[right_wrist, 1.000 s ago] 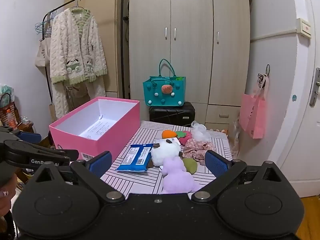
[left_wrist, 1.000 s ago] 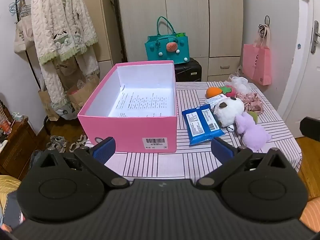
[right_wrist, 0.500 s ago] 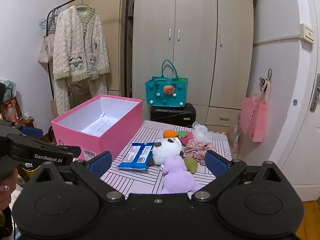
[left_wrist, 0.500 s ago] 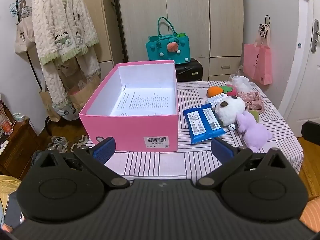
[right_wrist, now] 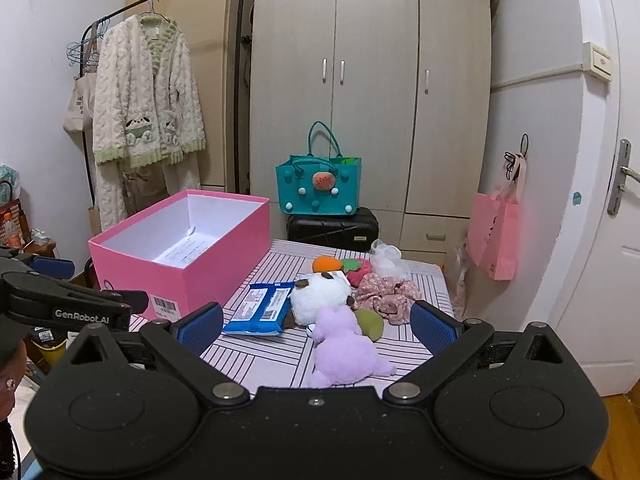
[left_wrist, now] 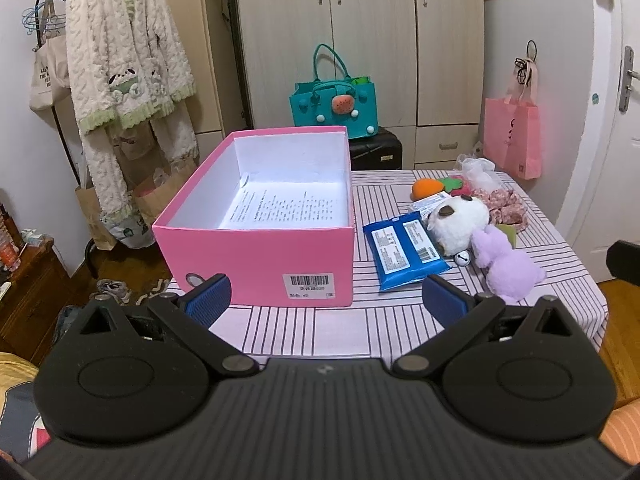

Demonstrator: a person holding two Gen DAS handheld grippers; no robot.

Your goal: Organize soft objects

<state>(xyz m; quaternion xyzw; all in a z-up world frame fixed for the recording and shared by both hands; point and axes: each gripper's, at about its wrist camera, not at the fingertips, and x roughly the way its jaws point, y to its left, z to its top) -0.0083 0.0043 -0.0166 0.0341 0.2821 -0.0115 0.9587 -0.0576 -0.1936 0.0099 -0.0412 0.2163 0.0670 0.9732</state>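
Note:
An open pink box [left_wrist: 256, 248] [right_wrist: 200, 268] with a printed sheet inside stands on the left half of the striped table [left_wrist: 320, 328]. To its right lie a blue wipes pack [left_wrist: 404, 250] [right_wrist: 260, 308], a white plush [left_wrist: 460, 224] [right_wrist: 320, 296], a purple plush [left_wrist: 506, 266] [right_wrist: 344, 352], an orange carrot plush [left_wrist: 428, 187] [right_wrist: 326, 263], a red strawberry plush [right_wrist: 360, 273] and a floral cloth [right_wrist: 384, 294]. My left gripper [left_wrist: 326, 298] is open in front of the box. My right gripper [right_wrist: 316, 322] is open just short of the purple plush. Both are empty.
A teal bag [right_wrist: 318, 188] sits on a black case [right_wrist: 332, 226] behind the table, before a wardrobe. A pink bag [right_wrist: 494, 236] hangs on the right wall near a door. A clothes rack with a fluffy robe [left_wrist: 124, 80] stands at the left.
Both grippers have drifted slightly; the views shifted a little, with the table objects sitting somewhat lower and nearer in the right wrist view. Nothing was grasped.

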